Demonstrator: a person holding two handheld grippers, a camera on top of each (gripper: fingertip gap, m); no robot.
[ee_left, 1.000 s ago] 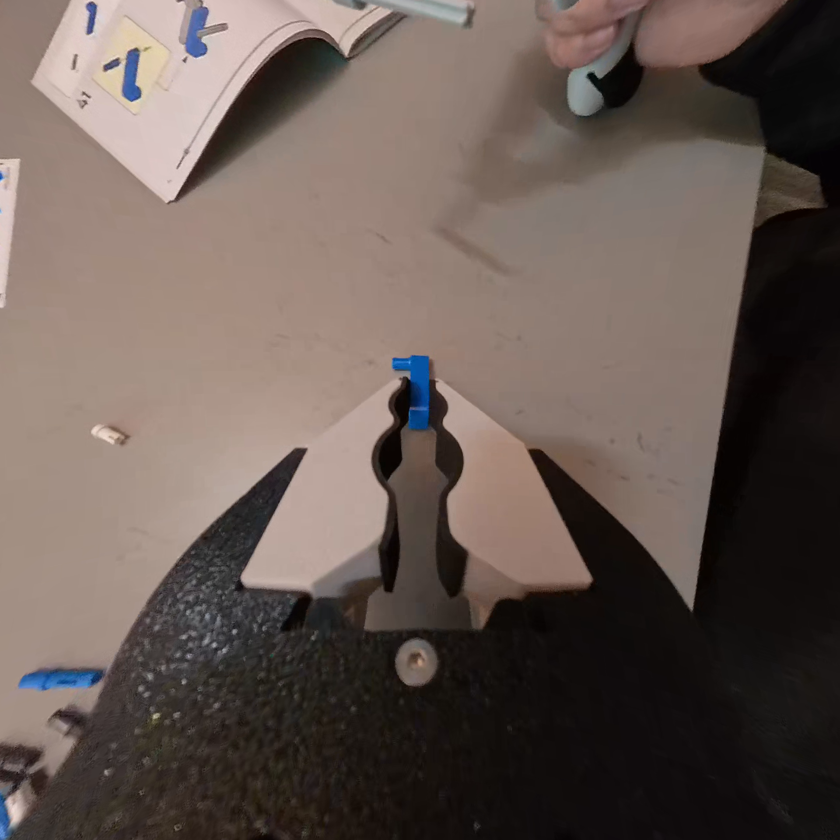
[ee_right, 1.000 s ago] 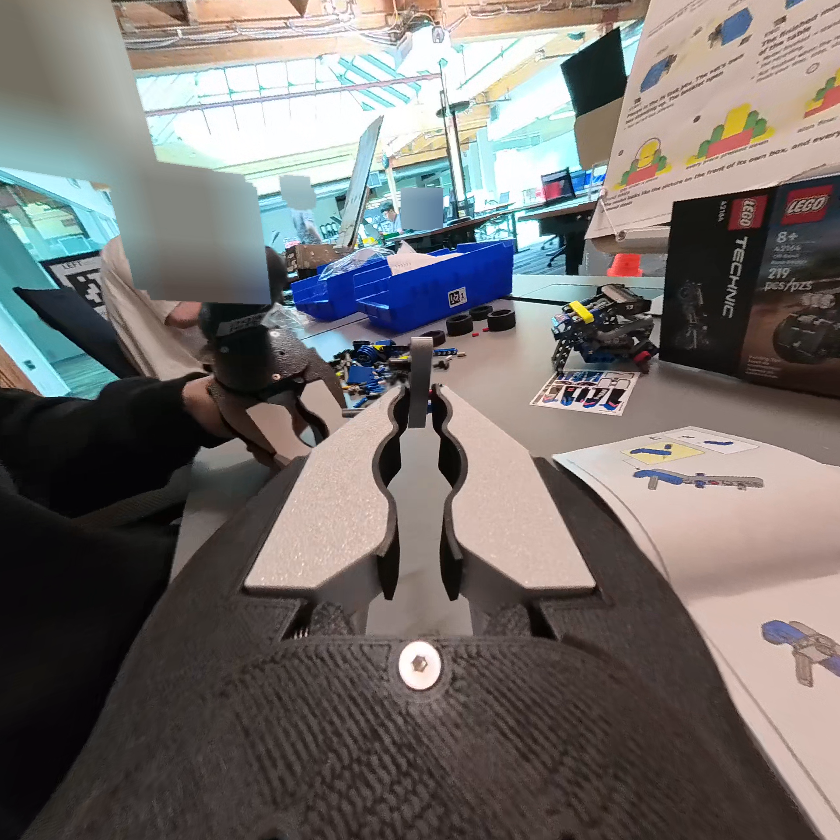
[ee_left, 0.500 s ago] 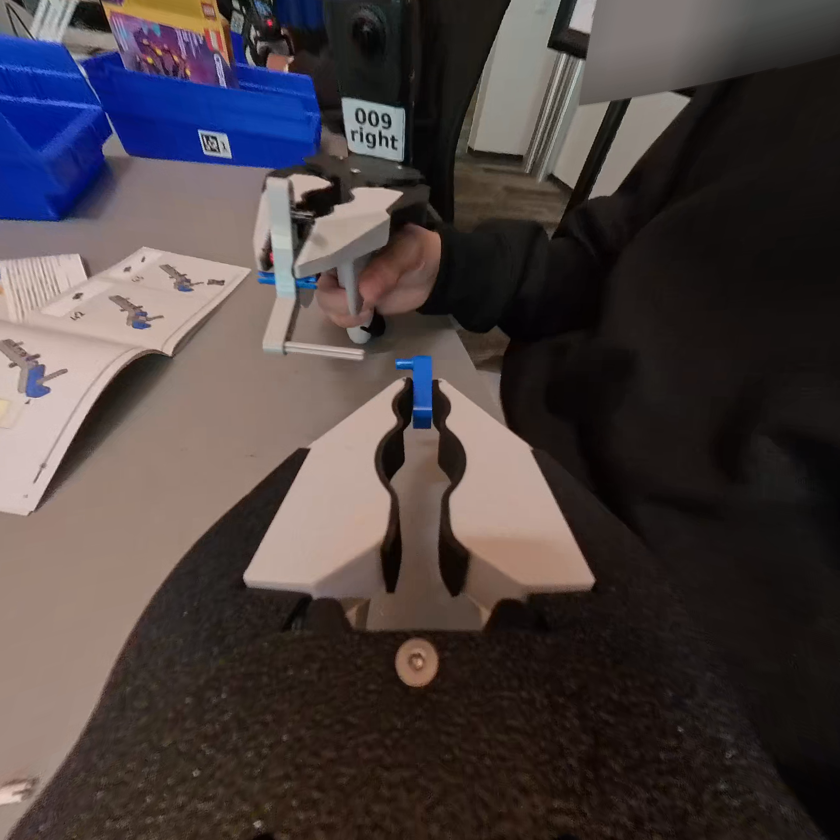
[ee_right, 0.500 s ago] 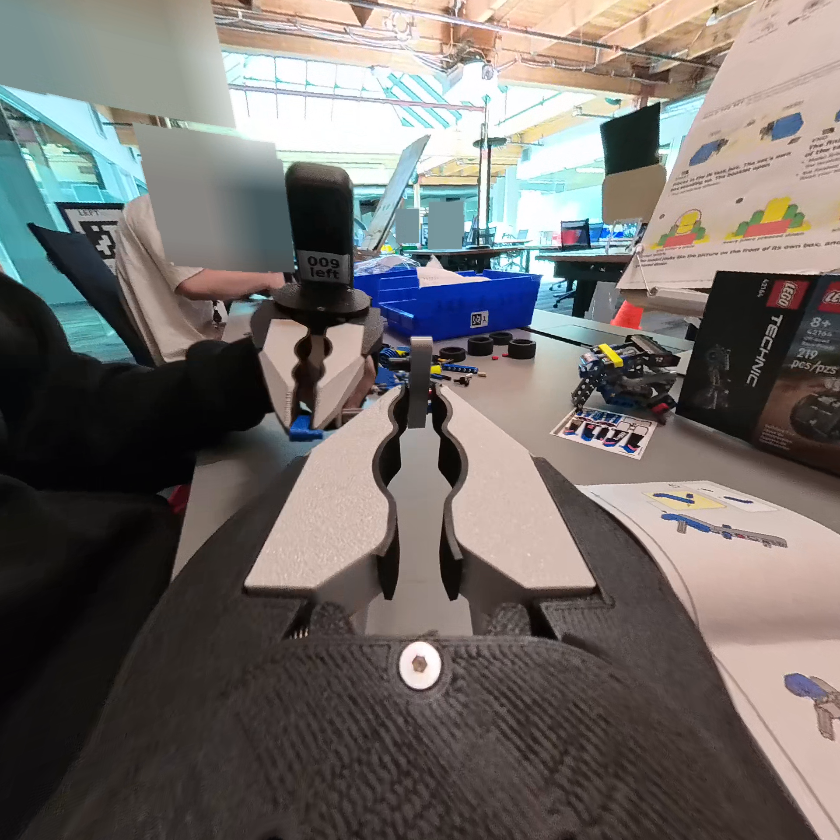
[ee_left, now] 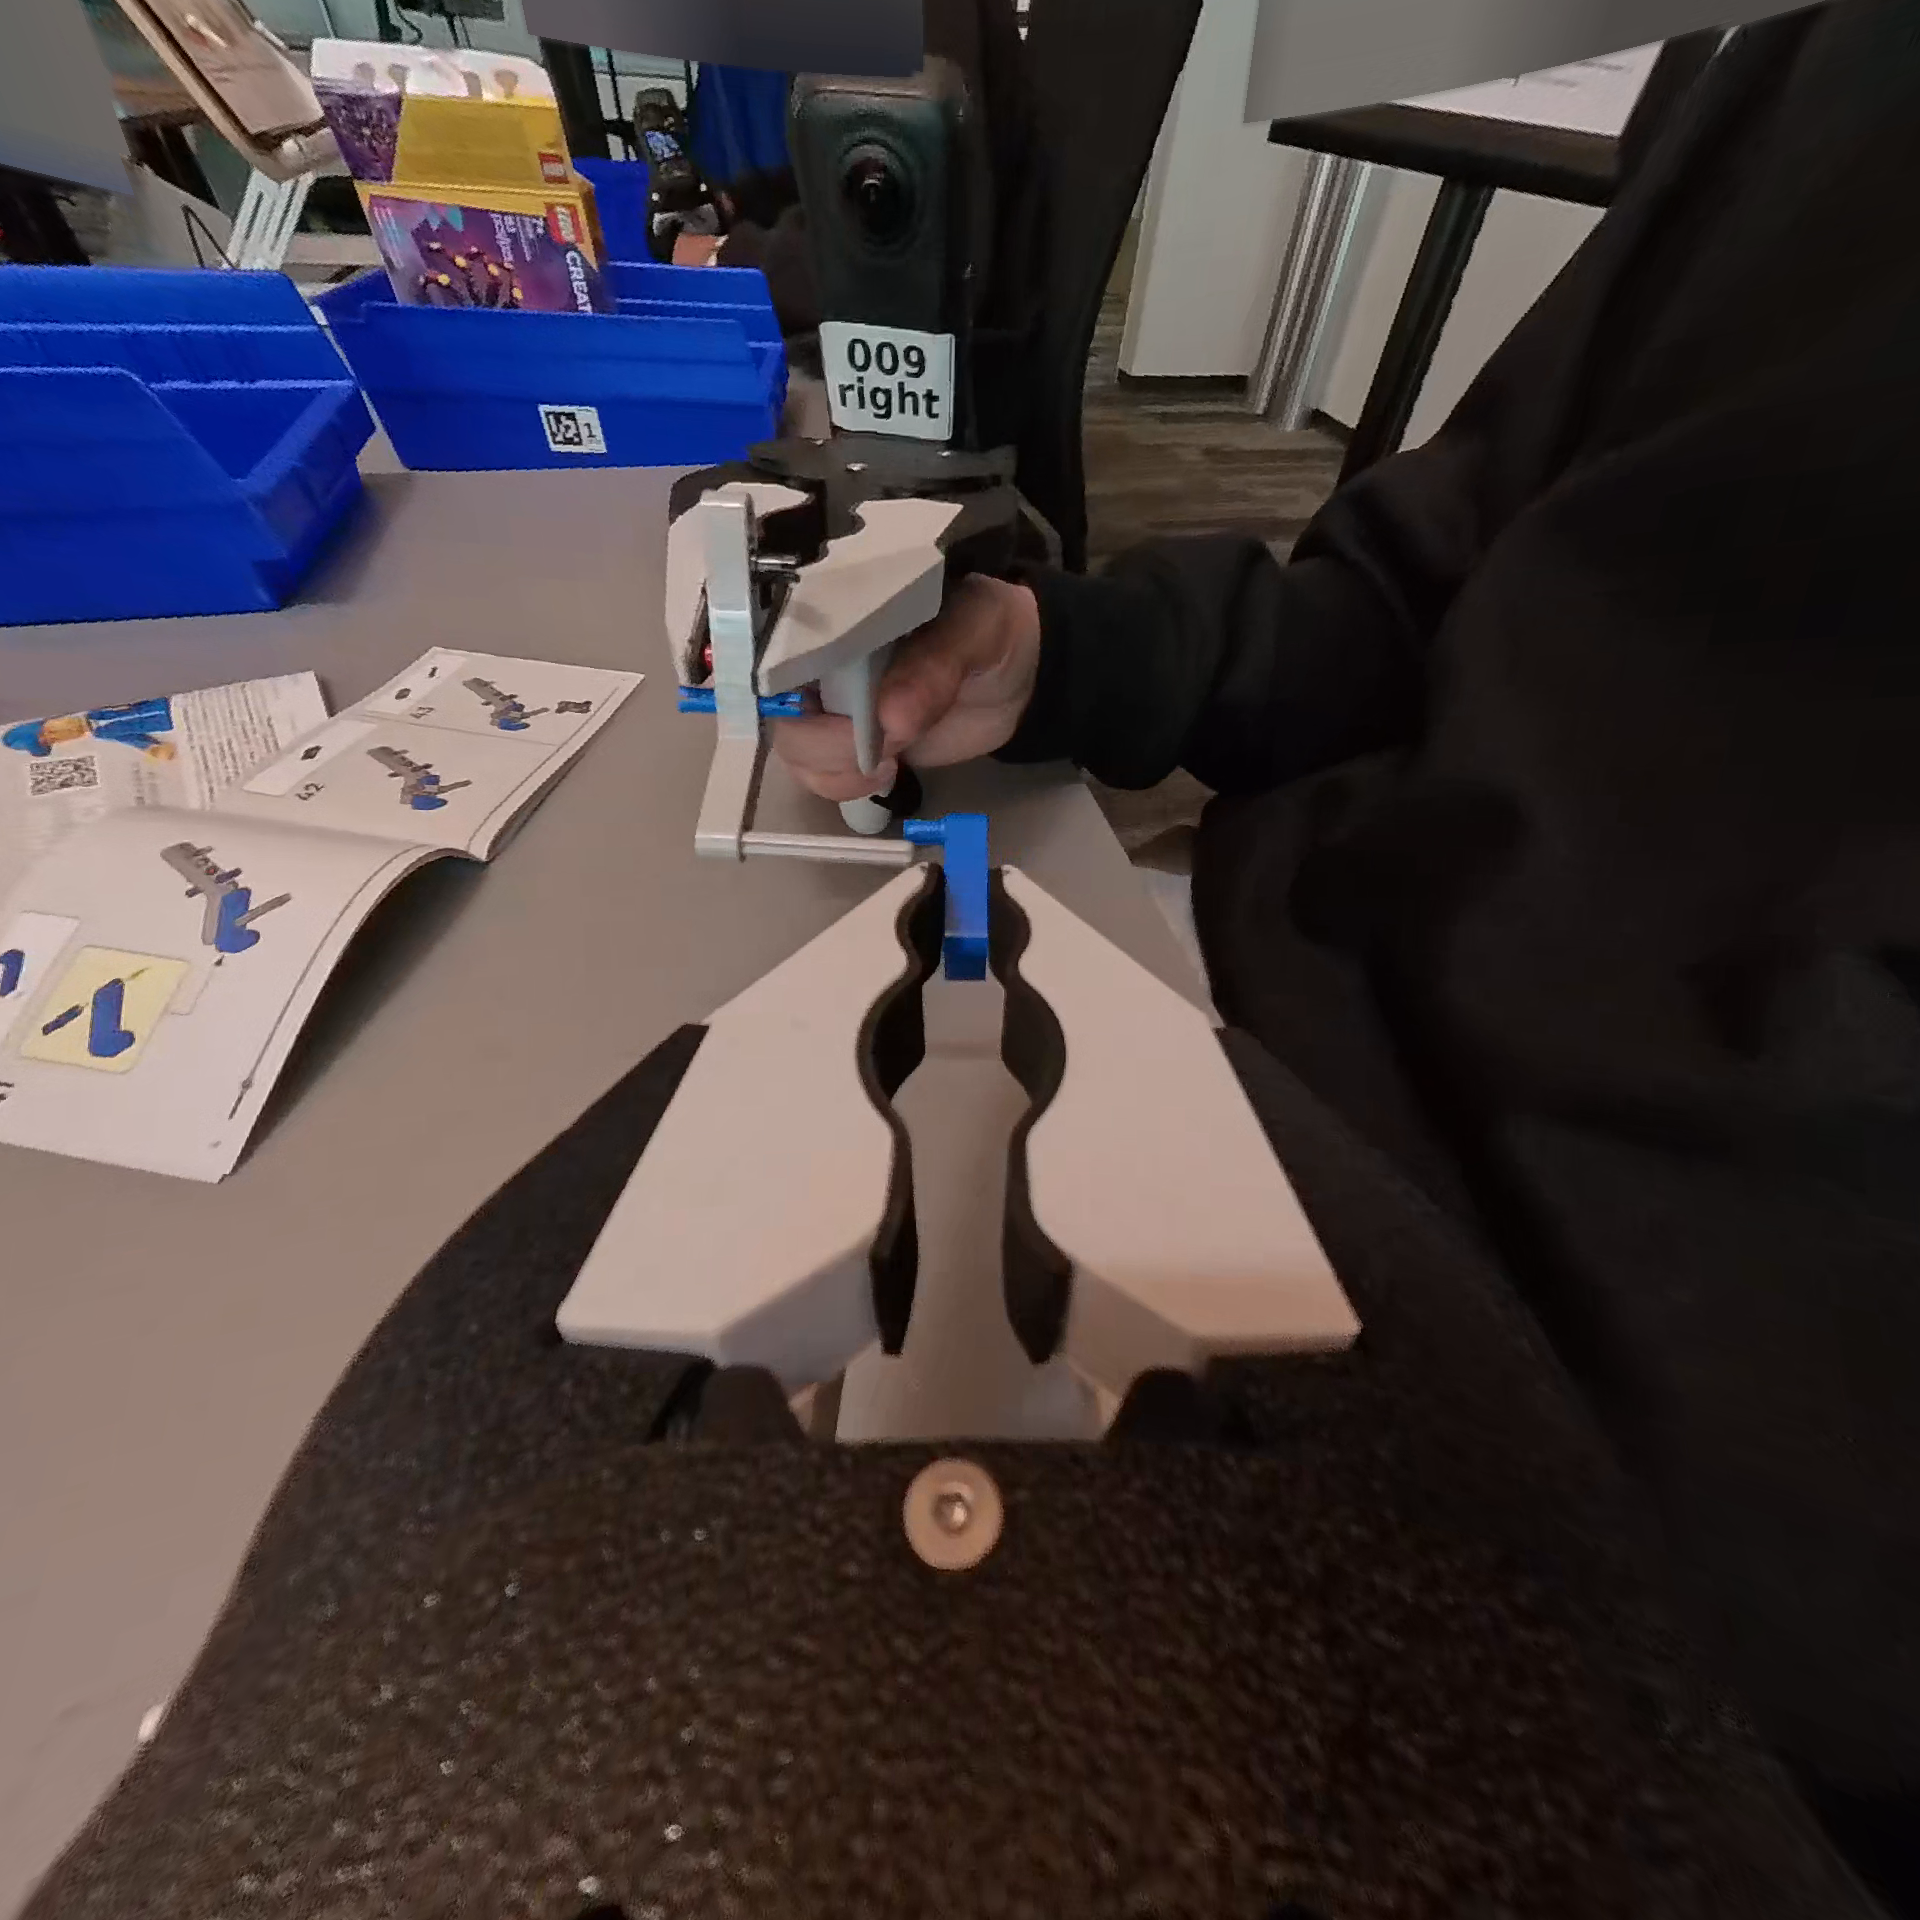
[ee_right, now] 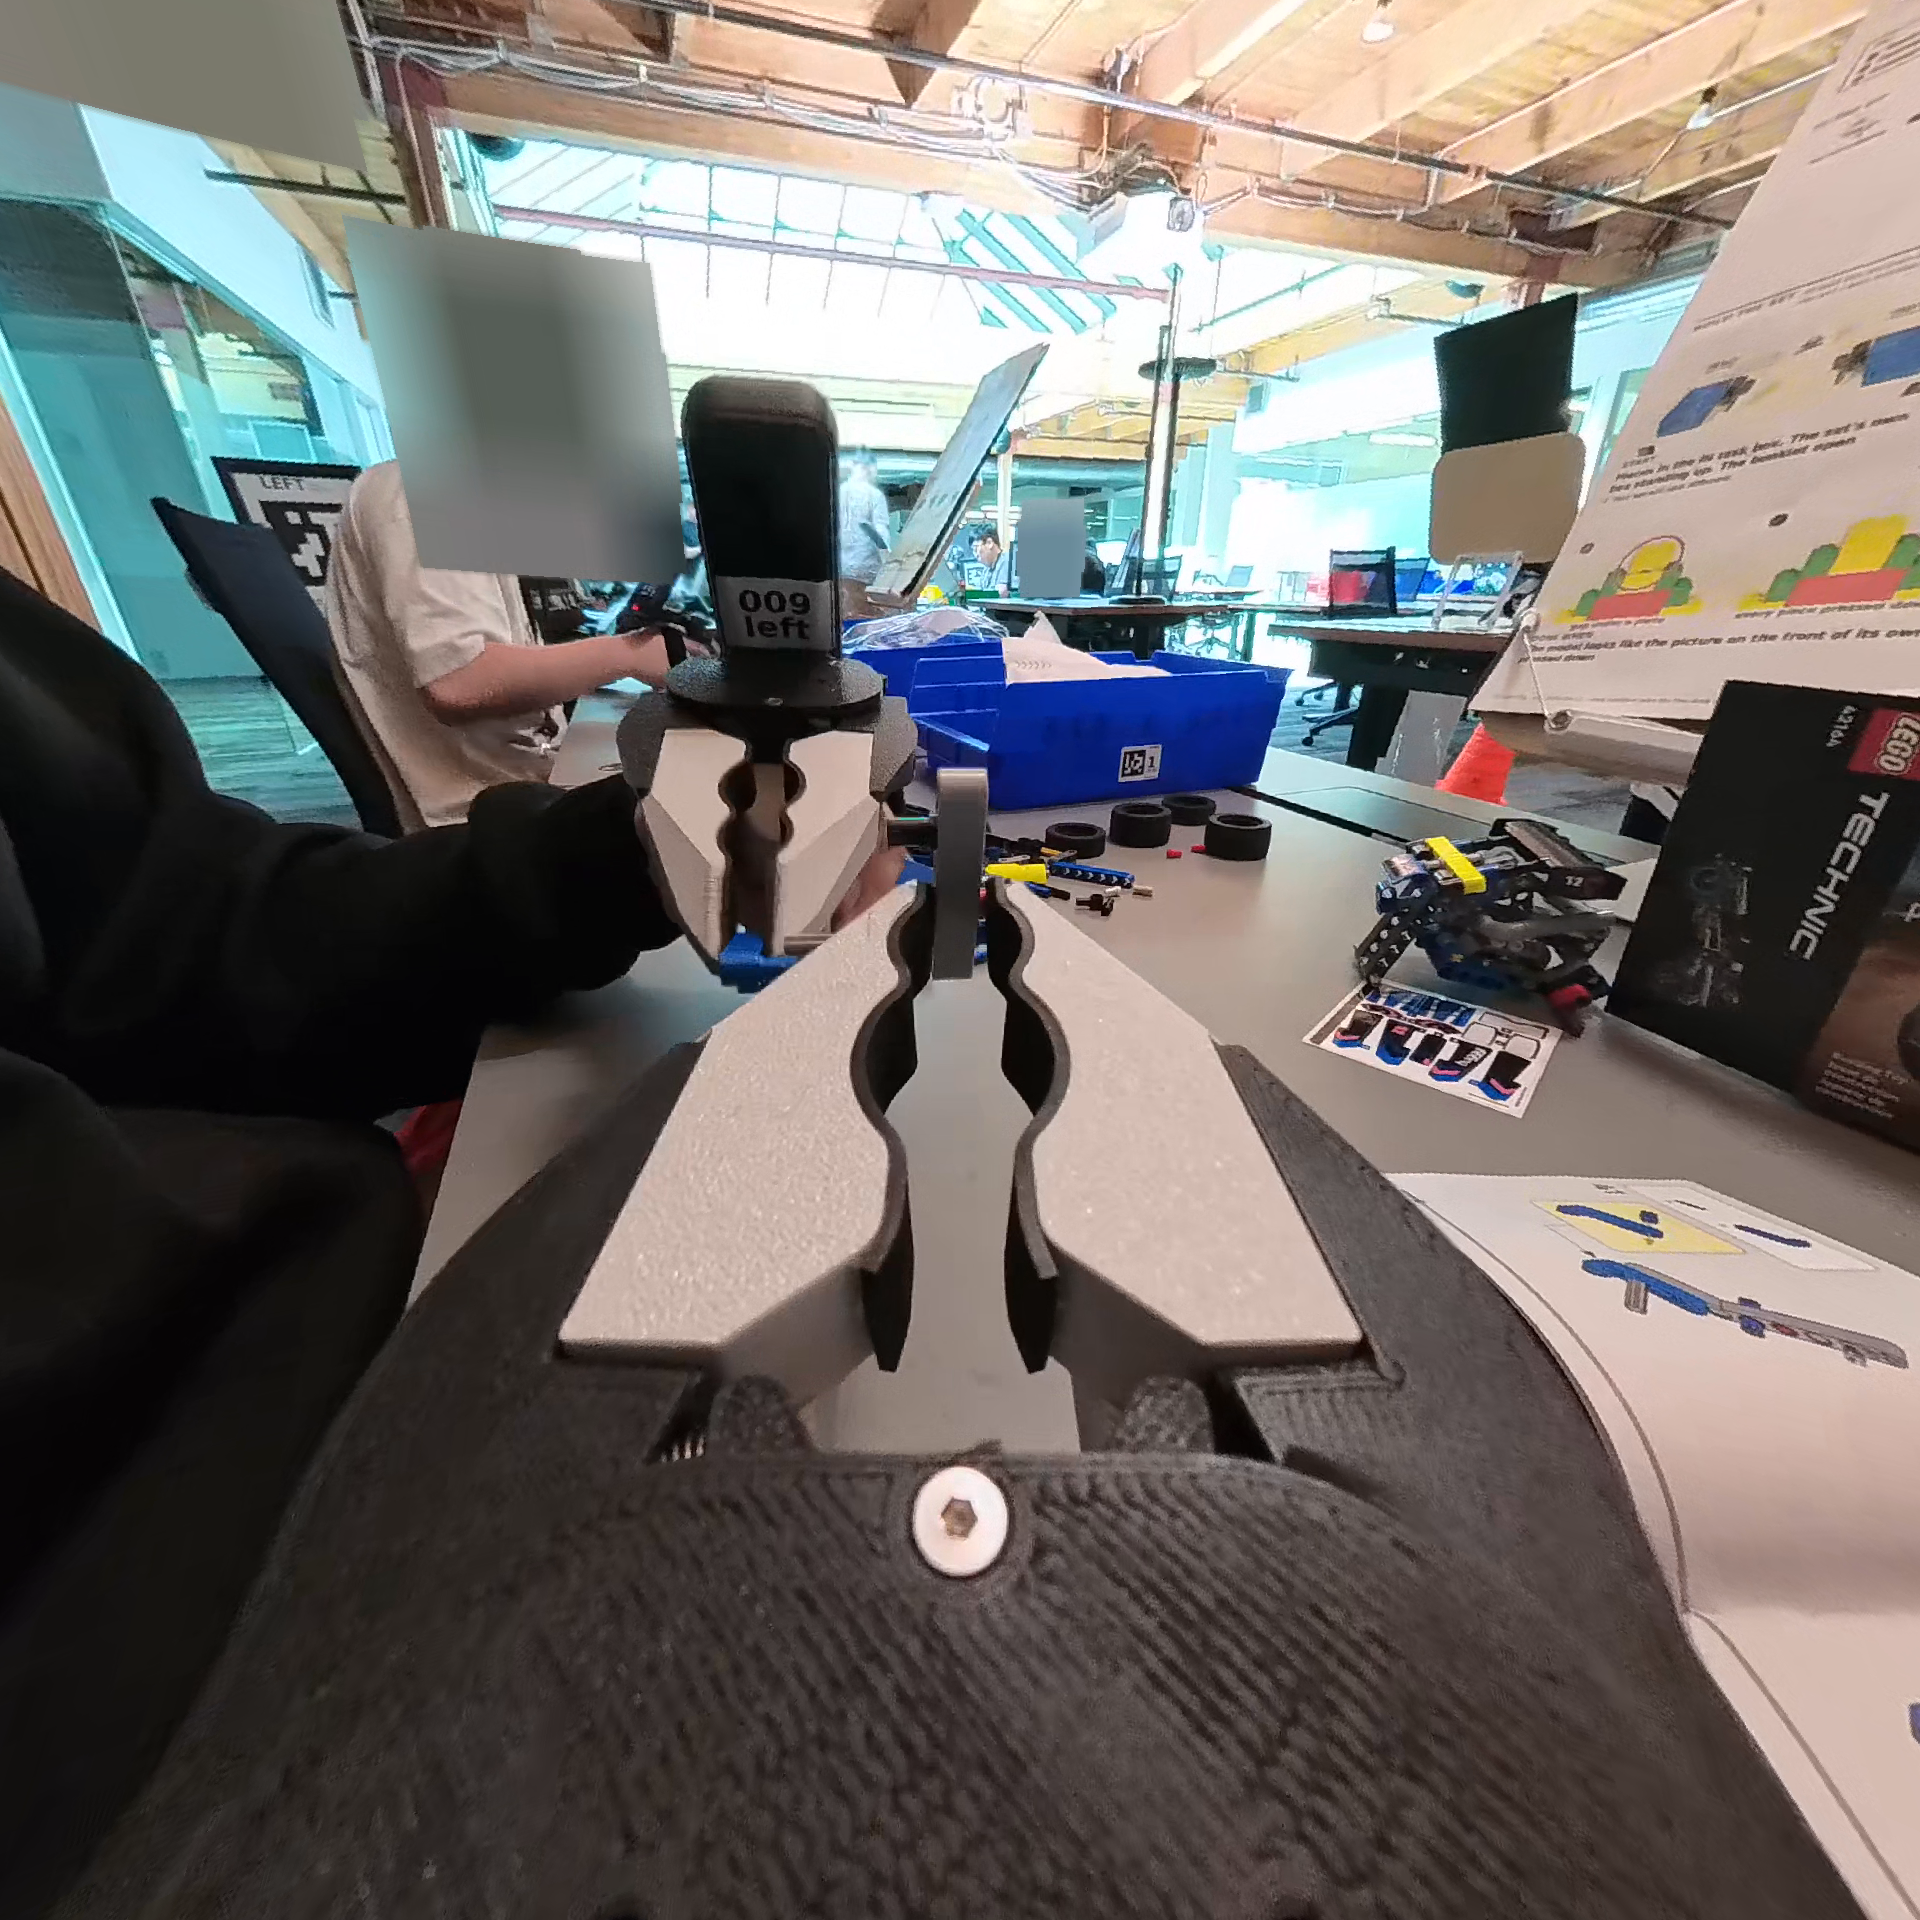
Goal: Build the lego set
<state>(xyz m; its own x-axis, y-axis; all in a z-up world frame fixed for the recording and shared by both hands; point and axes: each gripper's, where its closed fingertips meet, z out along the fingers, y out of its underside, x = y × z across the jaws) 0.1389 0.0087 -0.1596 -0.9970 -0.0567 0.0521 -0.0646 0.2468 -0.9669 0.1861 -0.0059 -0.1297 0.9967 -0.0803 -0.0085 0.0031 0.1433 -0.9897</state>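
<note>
- Up front in the left wrist view: left tool (ee_left: 964, 914) is clamped on a small blue connector (ee_left: 963, 899), gripped by its lower end, with its side stub pointing left above the fingertips.
- Right tool (ee_left: 750, 717) sits just beyond, clamped on a grey L-shaped beam (ee_left: 727, 774) that hangs down with a blue pin (ee_left: 740, 703) through it. A grey axle (ee_left: 831, 850) sticks out from the beam's foot toward the connector; the tip looks touching or just short of the stub, can't tell which.
- Step in hand, my read: mating the blue connector onto the axle end. Next move calls for lining the connector's hole up with the axle, then pushing the two tools together along the axle line.
- Open instruction booklet (ee_left: 208, 894) lies on the grey worktop (ee_left: 468, 1091) to the left, blue bins (ee_left: 561, 384) behind it.
- Over in the right wrist view: right tool (ee_right: 958, 914) is clamped on the grey beam (ee_right: 958, 873), held upright between the fingertips.
- Left tool (ee_right: 756, 935) hangs just beside it on the left, tips down, blue connector (ee_right: 750, 961) at its tips, level with the right tool's left fingertip.
- Well apart on the worktop (ee_right: 1247, 987): loose black tyres (ee_right: 1169, 826), a part-built blue model (ee_right: 1486, 914), a sticker sheet (ee_right: 1434, 1044), the set's black box (ee_right: 1787, 904).
</note>
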